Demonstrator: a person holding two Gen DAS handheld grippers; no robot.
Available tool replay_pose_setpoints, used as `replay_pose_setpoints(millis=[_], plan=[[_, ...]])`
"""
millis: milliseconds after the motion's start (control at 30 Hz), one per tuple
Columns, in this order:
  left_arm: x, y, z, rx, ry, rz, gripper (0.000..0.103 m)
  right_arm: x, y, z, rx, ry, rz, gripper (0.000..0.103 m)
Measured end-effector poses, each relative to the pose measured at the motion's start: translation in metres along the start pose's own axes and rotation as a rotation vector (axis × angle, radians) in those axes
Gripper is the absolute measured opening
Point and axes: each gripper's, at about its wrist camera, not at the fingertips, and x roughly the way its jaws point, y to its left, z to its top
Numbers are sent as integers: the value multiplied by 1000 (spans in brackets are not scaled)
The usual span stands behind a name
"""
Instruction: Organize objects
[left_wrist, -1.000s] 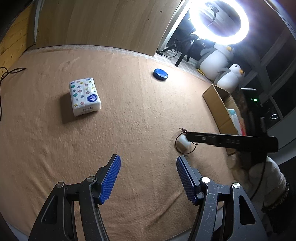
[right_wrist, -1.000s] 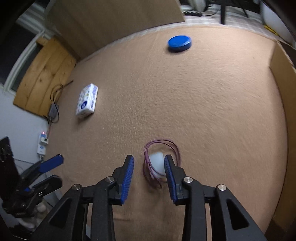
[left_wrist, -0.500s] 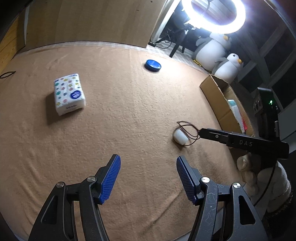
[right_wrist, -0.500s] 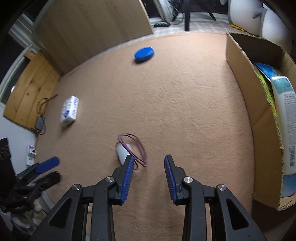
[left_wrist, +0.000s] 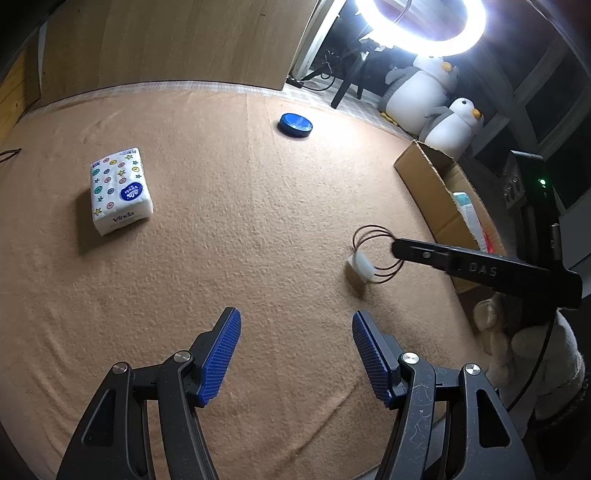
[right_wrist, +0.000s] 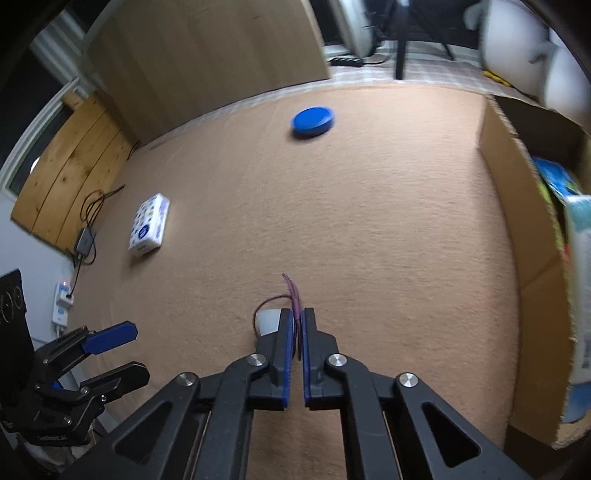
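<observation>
A small white plug with a coil of thin purple wire (left_wrist: 361, 264) hangs just above the tan cloth, its shadow under it. My right gripper (right_wrist: 297, 314) is closing tight on the wire loop (right_wrist: 293, 295), with the white plug (right_wrist: 269, 321) beside its left finger. Seen from the left wrist, the right gripper (left_wrist: 395, 247) reaches in from the right. My left gripper (left_wrist: 295, 354) is open over bare cloth, holding nothing. A patterned tissue pack (left_wrist: 120, 190) lies at the left. A blue round tin (left_wrist: 294, 125) sits at the far side.
An open cardboard box (left_wrist: 428, 184) with several items inside stands at the cloth's right edge. Two penguin plush toys (left_wrist: 417, 96) and a bright ring light (left_wrist: 421, 22) are behind it. A wooden board (right_wrist: 207, 62) leans at the back; cables and a power strip (right_wrist: 62, 302) lie off the left edge.
The right gripper's jaws went from open beside the plug to shut on its wire loop, and the plug now hangs off the cloth. The left gripper stays open.
</observation>
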Motion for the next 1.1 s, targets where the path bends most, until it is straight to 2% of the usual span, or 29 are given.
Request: replay_pose_setpoints(millis=[267, 400, 433, 467, 533, 667, 800, 967, 1100], plan=[[18, -19, 11, 55, 19, -19, 66, -11, -36, -13, 71, 17, -71, 4], [35, -38, 20, 119, 33, -28, 66, -15, -49, -21, 102, 29, -87, 9], [41, -43, 23, 136, 40, -28, 66, -16, -50, -22, 107, 27, -82, 20], [47, -48, 26, 157, 47, -33, 66, -18, -51, -24, 114, 20, -79, 35], [57, -56, 30, 185, 59, -36, 66, -23, -53, -27, 125, 3, -71, 47], [80, -70, 38, 223, 92, -46, 66, -28, -53, -34, 117, -15, -49, 47], [96, -80, 38, 269, 112, -29, 59, -26, -52, -41, 79, -11, -84, 47], [103, -90, 38, 318, 103, -6, 57, -24, -49, -46, 40, -8, -99, 47], [106, -95, 37, 359, 85, 36, 41, -16, -42, -47, -5, -3, -115, 47]])
